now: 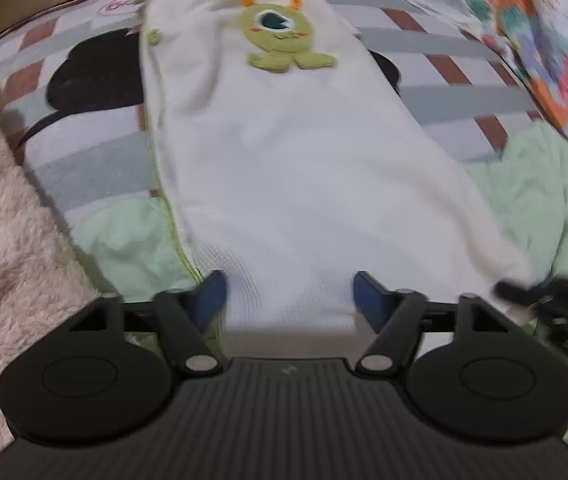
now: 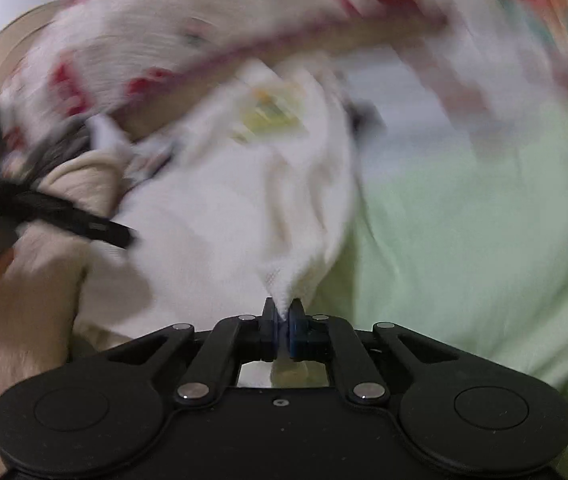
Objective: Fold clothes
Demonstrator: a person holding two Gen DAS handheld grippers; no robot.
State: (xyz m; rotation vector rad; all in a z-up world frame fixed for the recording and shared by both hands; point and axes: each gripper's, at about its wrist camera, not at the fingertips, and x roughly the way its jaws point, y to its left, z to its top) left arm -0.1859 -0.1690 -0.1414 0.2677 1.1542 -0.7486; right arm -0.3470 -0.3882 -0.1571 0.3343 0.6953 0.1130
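Observation:
A white baby garment [image 1: 284, 168] with a green one-eyed monster patch [image 1: 284, 36] lies lengthwise on the bed, running away from my left gripper. My left gripper [image 1: 290, 300] is open, its blue pads on either side of the garment's near hem. My right gripper [image 2: 283, 314] is shut on a corner of the same white garment [image 2: 244, 200], which pulls into a taut peak at the pads. The right wrist view is badly blurred. The right gripper's dark tip [image 1: 540, 300] shows at the garment's near right corner. The left gripper's finger [image 2: 96, 228] shows at the left.
A pale green cloth [image 1: 532, 200] lies under the garment on a checked sheet [image 1: 444, 68] with a black cartoon shape. A fluffy cream blanket [image 1: 8, 240] borders the left, a floral quilt [image 1: 564, 40] the right. A red-and-white cloth [image 2: 164, 40] lies behind.

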